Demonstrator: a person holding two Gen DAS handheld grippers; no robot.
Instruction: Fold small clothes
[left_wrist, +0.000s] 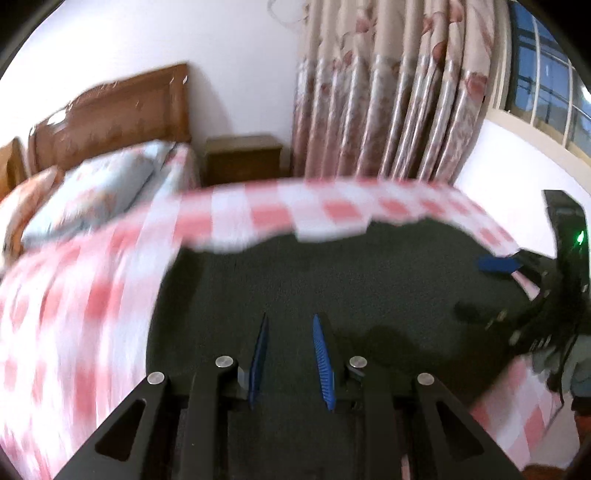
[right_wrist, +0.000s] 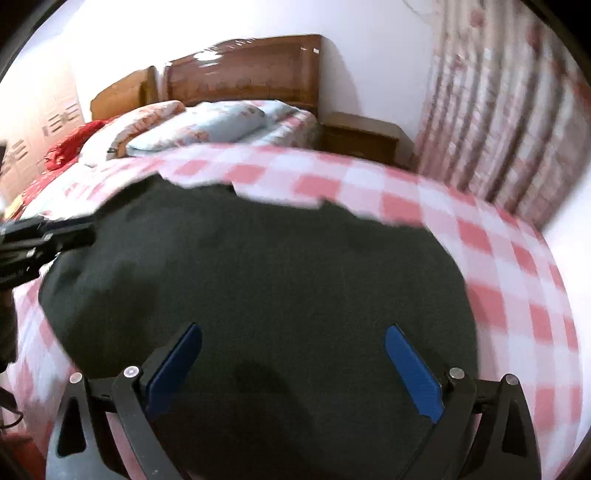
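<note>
On the pink-and-white checked bedspread (right_wrist: 369, 184) lay the dark green garment (right_wrist: 258, 277), spread flat, well short of the wooden headboard (right_wrist: 243, 70) and the pillows (right_wrist: 207, 125) beneath it. Above the garment's near part the right gripper (right_wrist: 293, 349) stood wide open with nothing between its blue pads. Also over the cloth, the left gripper (left_wrist: 290, 343) had its jaws narrowly parted, empty

Dark garment (right_wrist: 258, 266) matt knit cloth; headboard (right_wrist: 243, 70) glossy wood.
</note>
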